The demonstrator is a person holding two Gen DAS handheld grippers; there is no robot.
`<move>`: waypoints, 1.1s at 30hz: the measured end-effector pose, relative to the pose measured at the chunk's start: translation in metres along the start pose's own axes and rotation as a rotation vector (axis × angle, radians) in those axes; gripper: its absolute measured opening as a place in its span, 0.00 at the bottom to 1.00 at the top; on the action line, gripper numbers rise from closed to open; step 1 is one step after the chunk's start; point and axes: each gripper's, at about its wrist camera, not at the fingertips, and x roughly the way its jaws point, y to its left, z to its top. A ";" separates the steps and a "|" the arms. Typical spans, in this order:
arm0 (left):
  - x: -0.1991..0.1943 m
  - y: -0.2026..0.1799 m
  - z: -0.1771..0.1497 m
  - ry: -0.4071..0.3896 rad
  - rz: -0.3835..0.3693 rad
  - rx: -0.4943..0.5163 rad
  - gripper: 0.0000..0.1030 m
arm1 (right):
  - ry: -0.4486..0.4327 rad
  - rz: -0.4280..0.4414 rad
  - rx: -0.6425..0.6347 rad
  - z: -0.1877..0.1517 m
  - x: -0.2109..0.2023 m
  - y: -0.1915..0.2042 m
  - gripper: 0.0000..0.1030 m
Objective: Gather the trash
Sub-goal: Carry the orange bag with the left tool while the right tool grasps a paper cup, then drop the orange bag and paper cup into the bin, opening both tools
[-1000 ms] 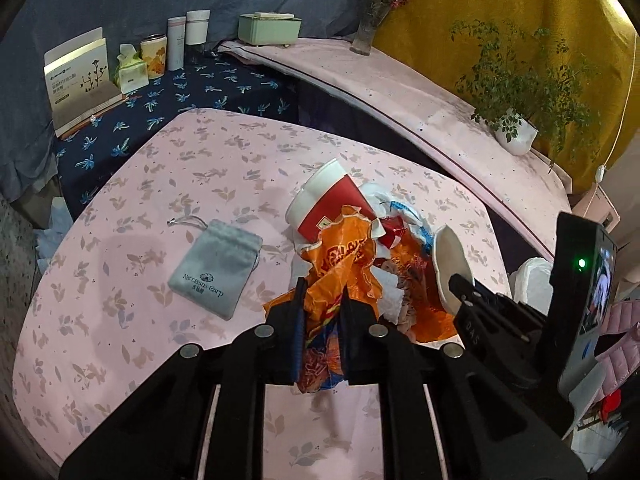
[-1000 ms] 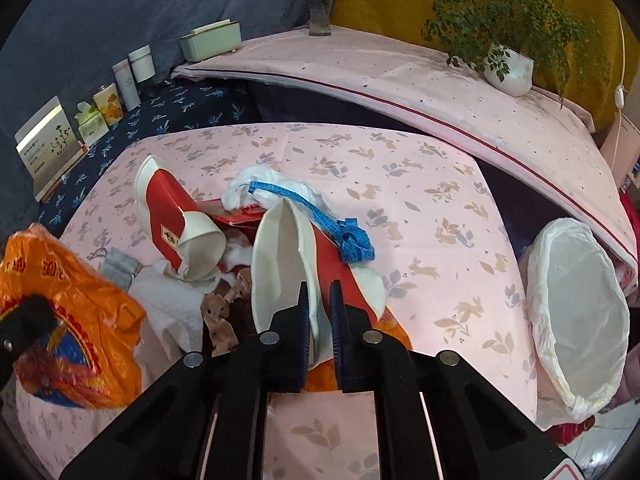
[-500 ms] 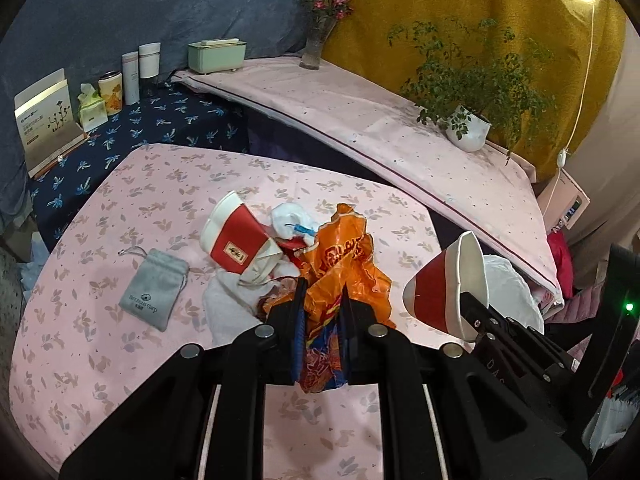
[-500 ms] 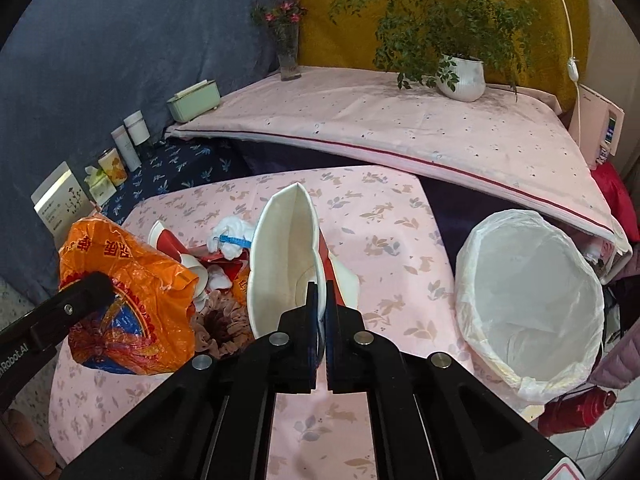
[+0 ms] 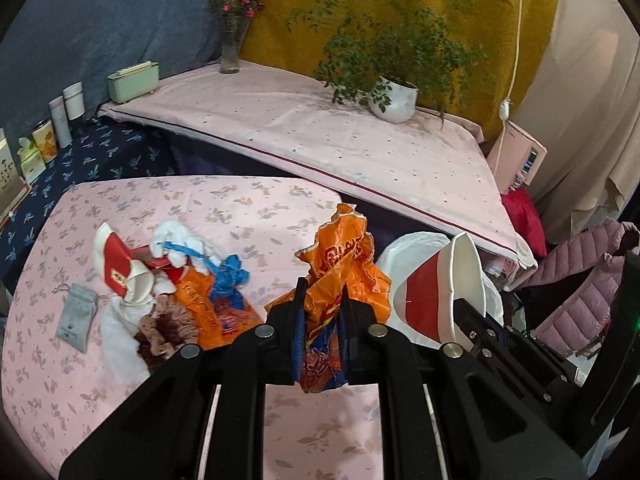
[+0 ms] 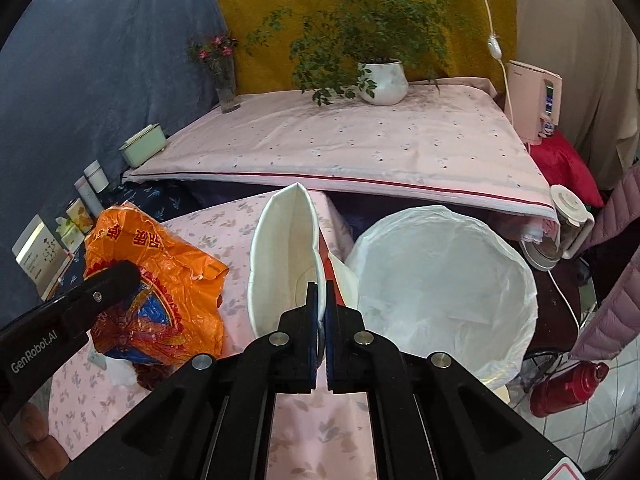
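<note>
The left gripper (image 5: 322, 316) clamps a crumpled orange bag (image 5: 340, 280) at frame centre. The right gripper (image 6: 319, 312) pinches the wall of a red paper cup (image 6: 280, 264), just left of the white-lined bin (image 6: 440, 280) at centre right.

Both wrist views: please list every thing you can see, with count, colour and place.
Snack wrapper: 1, orange, held in left gripper.
Paper cup: 1, red and white, squashed, held in right gripper.
Trash bin: 1, white liner, beside the table.
Trash pile: 1, mixed colours, with a second red cup, on the table.
Drawstring pouch: 1, grey, left of the pile.
Table: 1, pink floral cloth.
Potted plant: 1, green, white pot, on the back ledge.
Flower vase: 1, glass, back ledge.
Flask: 1, red, on the floor.
Left gripper: 1, black, shut.
Right gripper: 1, black, shut.
</note>
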 end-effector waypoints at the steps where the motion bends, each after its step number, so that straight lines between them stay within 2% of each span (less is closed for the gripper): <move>1: 0.005 -0.011 0.001 0.002 -0.013 0.018 0.12 | 0.001 -0.010 0.010 0.000 0.001 -0.008 0.03; 11: 0.046 -0.087 0.002 0.045 -0.103 0.122 0.13 | 0.008 -0.101 0.120 0.000 0.007 -0.081 0.03; 17: 0.070 -0.111 0.002 0.075 -0.157 0.150 0.14 | 0.021 -0.124 0.157 -0.003 0.016 -0.104 0.03; 25: 0.090 -0.118 0.004 0.076 -0.190 0.155 0.19 | 0.042 -0.135 0.177 -0.006 0.031 -0.118 0.03; 26: 0.092 -0.118 0.005 0.077 -0.191 0.154 0.23 | 0.042 -0.133 0.179 -0.006 0.032 -0.118 0.03; 29: 0.097 -0.115 0.005 0.077 -0.188 0.145 0.46 | 0.042 -0.132 0.177 -0.005 0.036 -0.118 0.06; 31: 0.098 -0.114 0.005 0.066 -0.178 0.144 0.51 | 0.037 -0.135 0.171 -0.004 0.036 -0.116 0.10; 33: 0.099 -0.111 0.005 0.062 -0.168 0.143 0.54 | 0.032 -0.140 0.166 -0.004 0.036 -0.114 0.19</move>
